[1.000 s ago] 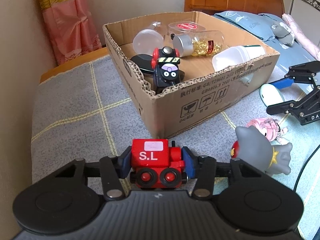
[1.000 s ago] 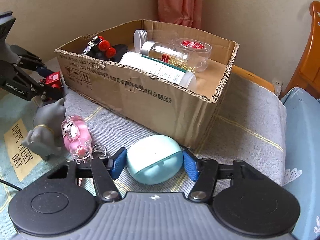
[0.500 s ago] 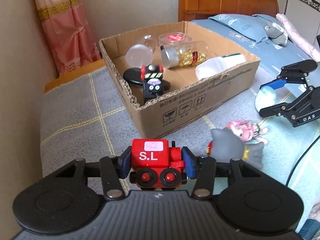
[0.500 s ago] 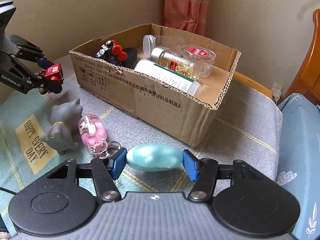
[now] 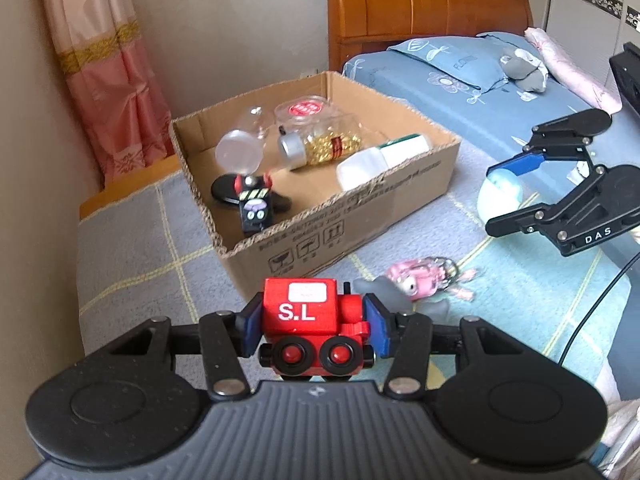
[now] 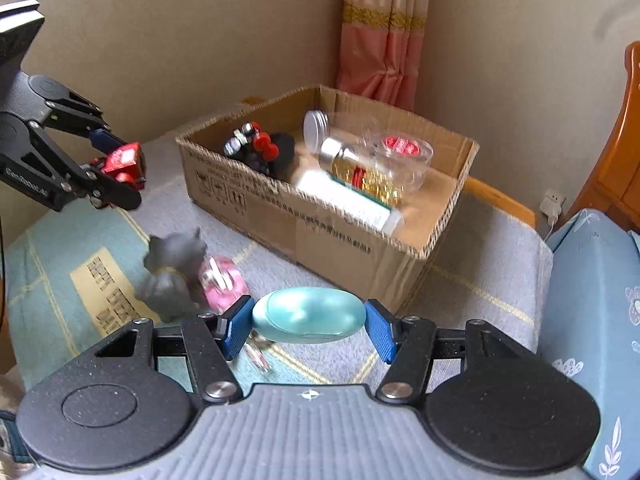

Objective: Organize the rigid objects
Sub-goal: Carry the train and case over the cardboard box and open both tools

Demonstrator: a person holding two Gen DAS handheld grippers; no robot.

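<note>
We hold 2 things at once. Our left gripper [image 5: 312, 326] is clamped on a red toy locomotive [image 5: 314, 330] marked "S.L", its blue pads [image 5: 250, 330] pressed on both ends of the body, wheels facing us. Our right gripper [image 6: 306, 322] is clamped on a pale teal oval case [image 6: 308, 316], gripped end to end along its long axis.

The cardboard box [image 5: 360, 216] sits ahead of and below both pairs of jaws. It already holds a black toy engine [image 5: 256, 206], a clear jar with a red lid [image 5: 308, 114], a bottle of golden capsules [image 5: 320, 148] and a white bottle [image 5: 380, 156]. Below the left jaws, between them and the box wall, a grey cat figure [image 6: 172, 276] and a pink keychain charm [image 5: 420, 280] lie on the checked blanket [image 5: 132, 264], not yet sorted.

We judge the step in hand to be carrying both items over the near wall. To do it well, we should clear the corrugated rim fully before lowering, keep the 2 grippers apart so they do not collide, and aim for the bare floor: the locomotive beside the black engine, the case toward the open corner nearest the right jaws. The smooth, rounded case may slip, so we keep it level and release low.
</note>
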